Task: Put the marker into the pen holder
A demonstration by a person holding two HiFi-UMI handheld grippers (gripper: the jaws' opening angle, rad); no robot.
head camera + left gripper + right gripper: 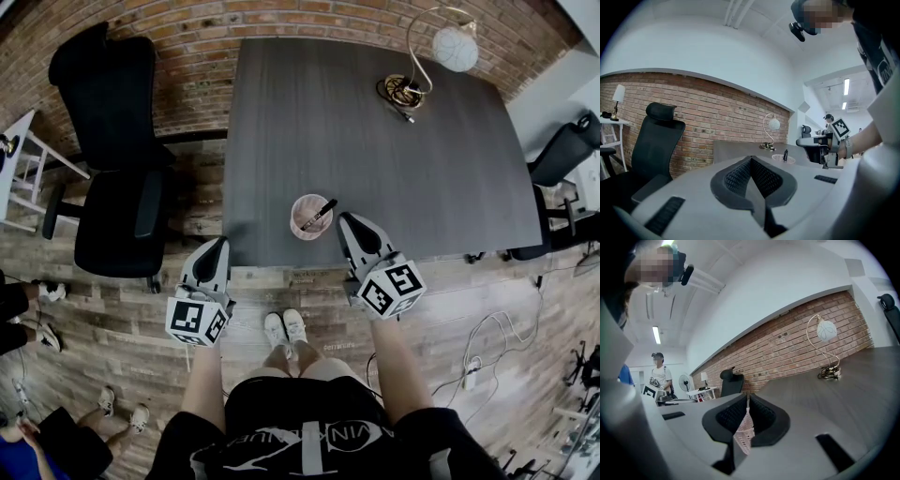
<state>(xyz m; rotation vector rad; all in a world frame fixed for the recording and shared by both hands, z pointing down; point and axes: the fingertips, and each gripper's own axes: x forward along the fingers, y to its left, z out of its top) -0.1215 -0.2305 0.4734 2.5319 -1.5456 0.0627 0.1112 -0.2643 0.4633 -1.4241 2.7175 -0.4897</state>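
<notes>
the marker (319,214) leans inside the pink mesh pen holder (298,231) at the near edge of the grey table (375,159). the right gripper (345,221) pinches the holder's right wall. the left gripper (222,243), by the table's near left corner, is pressed together on nothing.

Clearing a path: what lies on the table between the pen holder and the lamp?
Nothing; the head view shows bare table between pen holder and lamp.
</notes>
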